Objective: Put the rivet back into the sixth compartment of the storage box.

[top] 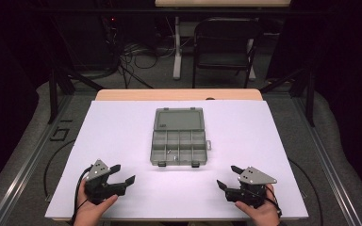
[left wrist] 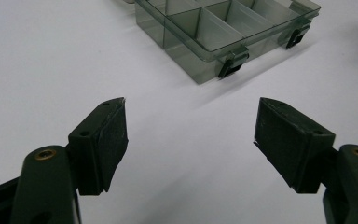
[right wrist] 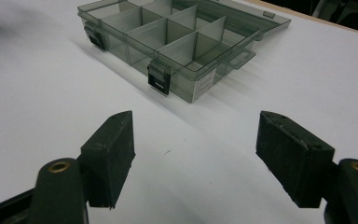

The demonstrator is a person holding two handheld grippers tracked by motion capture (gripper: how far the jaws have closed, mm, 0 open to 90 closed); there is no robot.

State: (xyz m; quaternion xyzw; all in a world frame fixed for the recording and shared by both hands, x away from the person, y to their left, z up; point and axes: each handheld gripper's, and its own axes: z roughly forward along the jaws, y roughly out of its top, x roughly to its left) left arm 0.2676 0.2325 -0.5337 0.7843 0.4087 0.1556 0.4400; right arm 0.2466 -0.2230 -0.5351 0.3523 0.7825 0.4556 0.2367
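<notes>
White table (top: 122, 127) bears both hand-held grippers, left (top: 121, 174) and right (top: 229, 177), jaws spread.

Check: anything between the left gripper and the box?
Nothing. Bare white table runs from the open left gripper to the box, per the left gripper view; the high view agrees.

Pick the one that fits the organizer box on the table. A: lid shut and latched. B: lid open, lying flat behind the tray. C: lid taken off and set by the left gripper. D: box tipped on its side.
B: the box's lid lies open and flat on the far side of the divided tray, with both black latches hanging free on the near wall.
</notes>
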